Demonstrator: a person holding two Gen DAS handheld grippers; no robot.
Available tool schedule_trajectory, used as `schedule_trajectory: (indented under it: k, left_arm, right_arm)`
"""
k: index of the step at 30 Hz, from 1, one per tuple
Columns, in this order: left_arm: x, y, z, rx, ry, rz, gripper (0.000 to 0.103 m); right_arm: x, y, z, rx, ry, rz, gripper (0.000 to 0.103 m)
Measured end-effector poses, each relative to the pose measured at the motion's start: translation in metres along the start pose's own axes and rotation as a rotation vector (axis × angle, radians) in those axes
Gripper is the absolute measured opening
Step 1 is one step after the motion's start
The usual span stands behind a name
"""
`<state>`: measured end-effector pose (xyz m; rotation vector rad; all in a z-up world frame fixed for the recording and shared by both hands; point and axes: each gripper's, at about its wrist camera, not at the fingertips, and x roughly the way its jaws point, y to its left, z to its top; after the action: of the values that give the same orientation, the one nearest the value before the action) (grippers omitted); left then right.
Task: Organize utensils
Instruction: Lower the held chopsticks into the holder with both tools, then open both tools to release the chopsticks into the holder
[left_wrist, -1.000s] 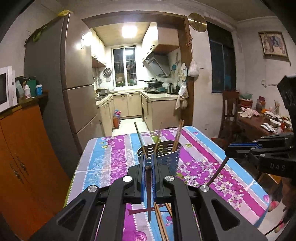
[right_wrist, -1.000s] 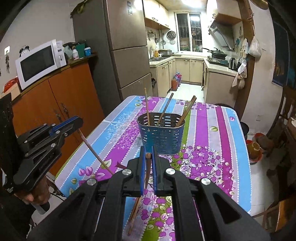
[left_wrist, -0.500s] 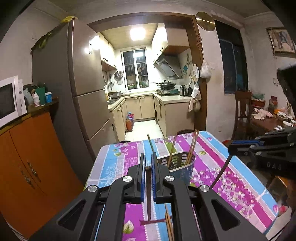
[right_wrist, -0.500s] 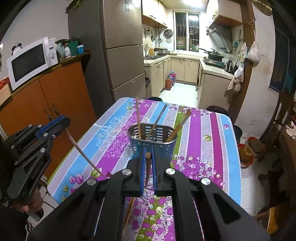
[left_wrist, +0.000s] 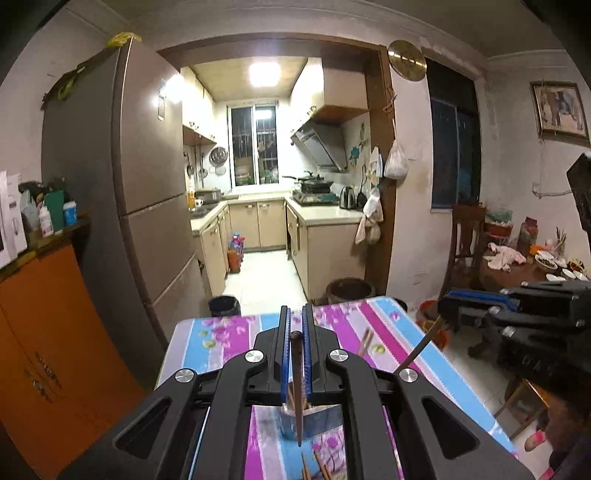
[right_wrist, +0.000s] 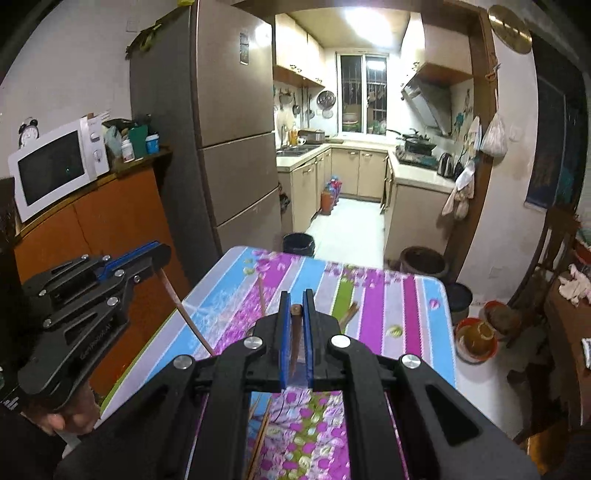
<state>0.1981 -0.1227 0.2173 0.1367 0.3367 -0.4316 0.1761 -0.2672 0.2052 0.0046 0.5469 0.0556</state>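
My left gripper (left_wrist: 294, 334) is shut on a dark chopstick (left_wrist: 297, 387) that hangs point down over the metal utensil holder (left_wrist: 291, 421), which is mostly hidden behind the gripper body. My right gripper (right_wrist: 295, 306) is shut on another chopstick (right_wrist: 294, 343) that also hangs down between the jaws. The left gripper also shows in the right wrist view (right_wrist: 155, 256), and the right gripper in the left wrist view (left_wrist: 448, 299). Chopstick tips (left_wrist: 365, 341) stick up from the holder. Loose chopsticks (right_wrist: 260, 424) lie on the tablecloth below.
The table (right_wrist: 388, 295) has a striped floral cloth. A fridge (right_wrist: 229, 147) and an orange cabinet (right_wrist: 110, 229) with a microwave (right_wrist: 51, 166) stand to the left. A bin (right_wrist: 297, 243) and a clay pot (right_wrist: 421, 262) stand beyond the table's far edge. A wooden chair (left_wrist: 465, 236) and a cluttered side table (left_wrist: 517, 266) are at the right.
Both grippers have risen and moved forward, each still holding its chopstick. The utensil holder has dropped from the middle of both views to behind the gripper bodies.
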Motion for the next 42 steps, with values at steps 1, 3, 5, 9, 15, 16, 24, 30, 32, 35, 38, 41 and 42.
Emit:
schedule_trajectory:
  k: [1, 3, 5, 9, 15, 16, 24, 30, 32, 35, 38, 41, 42]
  left_arm:
    - [0.005, 0.000, 0.008, 0.002, -0.008, 0.000, 0.007]
    - [0.015, -0.001, 0.017, -0.001, -0.008, 0.000, 0.007]
    - [0.027, 0.001, 0.021, -0.011, 0.000, -0.009, 0.007]
    - [0.057, 0.004, 0.025, -0.030, 0.026, -0.009, 0.007]
    - [0.098, 0.006, 0.020, -0.021, 0.085, 0.003, 0.007]
    - [0.103, 0.006, 0.019, -0.021, 0.096, 0.000, 0.007]
    - [0.150, 0.014, 0.007, -0.053, 0.276, -0.038, 0.007]
    - [0.182, 0.021, -0.013, -0.084, 0.422, -0.076, 0.007]
    - [0.191, 0.024, -0.022, -0.087, 0.448, -0.059, 0.007]
    - [0.204, 0.031, -0.030, -0.114, 0.484, -0.070, 0.007]
    - [0.213, 0.035, -0.034, -0.132, 0.500, -0.044, 0.009]
    - [0.212, 0.043, -0.031, -0.160, 0.467, -0.033, 0.023]
    - [0.212, 0.043, -0.029, -0.164, 0.449, -0.026, 0.023]
  right_arm:
    - [0.002, 0.000, 0.005, -0.005, -0.004, -0.010, 0.005]
    - [0.010, -0.001, 0.015, -0.009, -0.009, -0.034, 0.005]
    - [0.019, -0.006, 0.021, 0.000, -0.004, -0.038, 0.005]
    - [0.043, -0.015, 0.029, 0.017, 0.016, -0.050, 0.005]
    - [0.080, -0.032, 0.028, 0.064, 0.067, -0.041, 0.005]
    - [0.087, -0.037, 0.027, 0.081, 0.081, -0.028, 0.005]
    - [0.115, -0.043, 0.024, 0.121, 0.184, 0.022, 0.005]
    - [0.142, -0.039, 0.022, 0.135, 0.271, 0.033, 0.005]
    - [0.153, -0.039, 0.021, 0.139, 0.295, 0.029, 0.005]
    - [0.171, -0.036, 0.018, 0.143, 0.328, 0.033, 0.005]
    - [0.183, -0.034, 0.017, 0.135, 0.345, 0.032, 0.010]
    - [0.185, -0.036, 0.019, 0.136, 0.313, 0.012, 0.034]
    - [0.186, -0.038, 0.020, 0.139, 0.305, 0.012, 0.034]
